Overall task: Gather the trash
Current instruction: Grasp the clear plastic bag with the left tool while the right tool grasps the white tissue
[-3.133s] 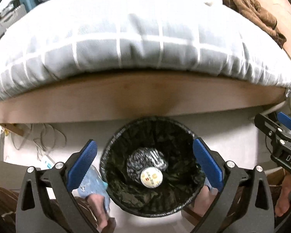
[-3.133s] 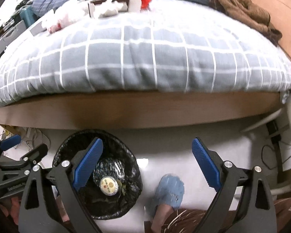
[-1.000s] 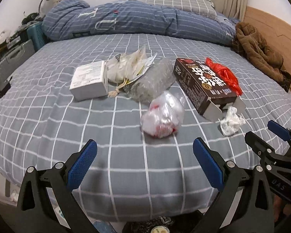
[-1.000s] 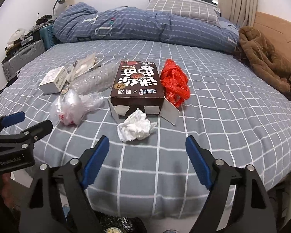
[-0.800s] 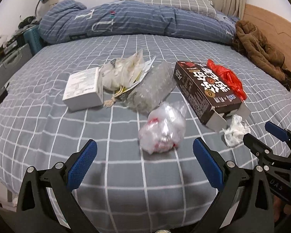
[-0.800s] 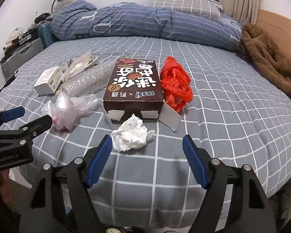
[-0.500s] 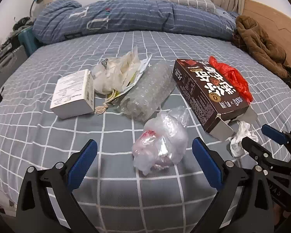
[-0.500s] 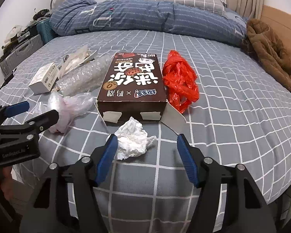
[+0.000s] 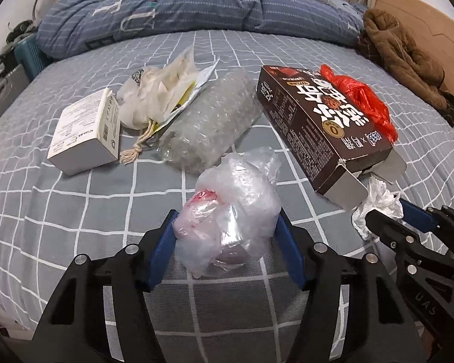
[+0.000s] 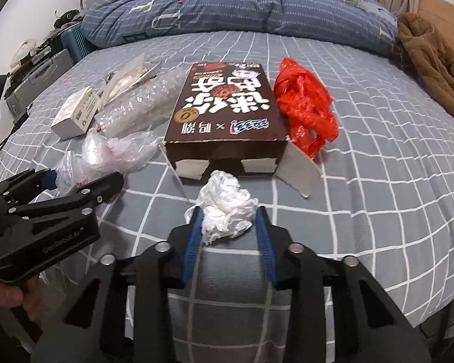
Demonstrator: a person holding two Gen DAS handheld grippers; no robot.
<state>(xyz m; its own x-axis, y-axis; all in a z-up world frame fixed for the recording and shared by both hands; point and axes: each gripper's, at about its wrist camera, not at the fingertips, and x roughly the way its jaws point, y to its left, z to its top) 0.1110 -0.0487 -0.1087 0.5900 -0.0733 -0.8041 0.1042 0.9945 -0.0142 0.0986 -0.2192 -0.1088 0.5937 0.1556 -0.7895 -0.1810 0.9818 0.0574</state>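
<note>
Left wrist view, jaws closing around clear plastic bag point(image 9: 230, 211), right wrist view, jaws closing around crumpled tissue point(image 10: 227, 208)

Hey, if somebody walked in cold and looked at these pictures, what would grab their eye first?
Probably the bright red crumpled plastic bag beside the dark brown printed carton mid-bed. Nearer, the right gripper is closing around a white crumpled tissue, the left gripper around a clear plastic bag.
</note>
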